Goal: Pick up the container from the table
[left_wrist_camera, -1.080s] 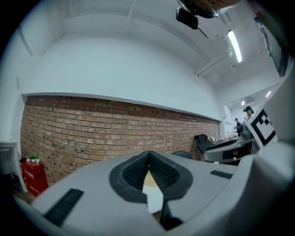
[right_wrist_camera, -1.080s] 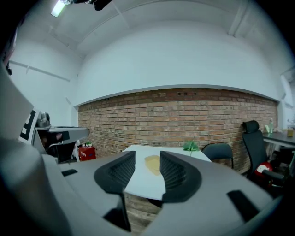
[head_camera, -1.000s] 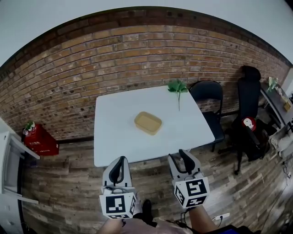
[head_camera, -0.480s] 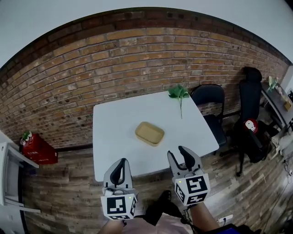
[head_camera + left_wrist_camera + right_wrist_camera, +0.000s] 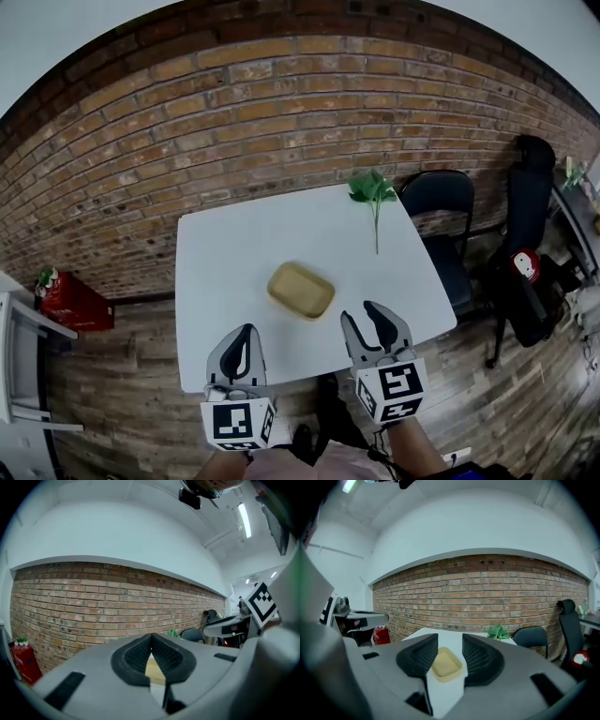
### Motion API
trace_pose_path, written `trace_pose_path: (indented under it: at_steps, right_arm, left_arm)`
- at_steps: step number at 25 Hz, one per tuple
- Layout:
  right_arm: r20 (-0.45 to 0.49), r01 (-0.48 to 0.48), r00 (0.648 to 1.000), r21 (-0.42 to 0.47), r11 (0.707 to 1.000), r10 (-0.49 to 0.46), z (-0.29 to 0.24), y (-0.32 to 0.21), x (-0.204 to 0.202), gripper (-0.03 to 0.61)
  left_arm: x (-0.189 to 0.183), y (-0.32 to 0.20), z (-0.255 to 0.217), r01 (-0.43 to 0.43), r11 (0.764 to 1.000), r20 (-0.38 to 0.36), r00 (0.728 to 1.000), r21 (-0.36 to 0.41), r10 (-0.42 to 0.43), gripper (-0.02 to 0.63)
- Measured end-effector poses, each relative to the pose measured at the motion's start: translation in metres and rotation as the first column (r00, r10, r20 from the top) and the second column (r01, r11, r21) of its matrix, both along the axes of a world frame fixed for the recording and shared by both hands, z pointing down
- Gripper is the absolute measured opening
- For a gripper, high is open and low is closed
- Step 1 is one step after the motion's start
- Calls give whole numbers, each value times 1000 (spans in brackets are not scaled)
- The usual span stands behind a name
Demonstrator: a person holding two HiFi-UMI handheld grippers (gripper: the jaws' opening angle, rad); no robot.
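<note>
Container (image 5: 301, 290) is sitting untouched on white table (image 5: 225, 253); right gripper (image 5: 359, 312) is hovering near it, jaws spread, empty; left gripper (image 5: 246, 330) is hanging clenched on nothing.

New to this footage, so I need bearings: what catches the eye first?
A tan container sits alone on the white table, a green sprig at its far right corner. A brick wall fills the background. The left gripper, jaws shut, and the right gripper, jaws open, hover at the near edge.
</note>
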State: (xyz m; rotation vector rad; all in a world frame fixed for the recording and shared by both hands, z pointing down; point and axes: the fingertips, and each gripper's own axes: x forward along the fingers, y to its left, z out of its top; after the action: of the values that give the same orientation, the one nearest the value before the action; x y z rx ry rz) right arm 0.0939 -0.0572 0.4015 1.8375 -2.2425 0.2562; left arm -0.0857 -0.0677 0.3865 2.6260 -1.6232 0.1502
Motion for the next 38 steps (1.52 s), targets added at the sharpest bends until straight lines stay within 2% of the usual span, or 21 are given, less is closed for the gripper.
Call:
trace_pose_path:
  at_steps: [5,11,16,20,29,38]
  right_arm:
    - [25,58,998,-10,998,-57,7,-60,21,163]
    - [33,153,988,-2,988,-153,4,-128,34,163]
    - [26,219,975,17,975,-220,-8,-167,33,161]
    - [24,264,964,0,965,-264,-5,-186,19,160]
    - [28,321,947,-144,936,-321,57,-203,-5,155]
    - [35,346,935,-310,886,-353,133,-178,-14,146]
  left_arm:
    - [23,-50,4,41,999,28,999,-16,-41,9]
    - [43,-101,-7,111,994,40,993,2,-111,9]
    - [39,-125,-19,177,984,36,983,22,-178,9]
    - [25,-141,-19,227,974,23,974,13,-227,9]
    - [9,-165,23,249,966,9,969,-76,-249,9]
    - [5,-160,76,248,950,20,968,-188,-249,9]
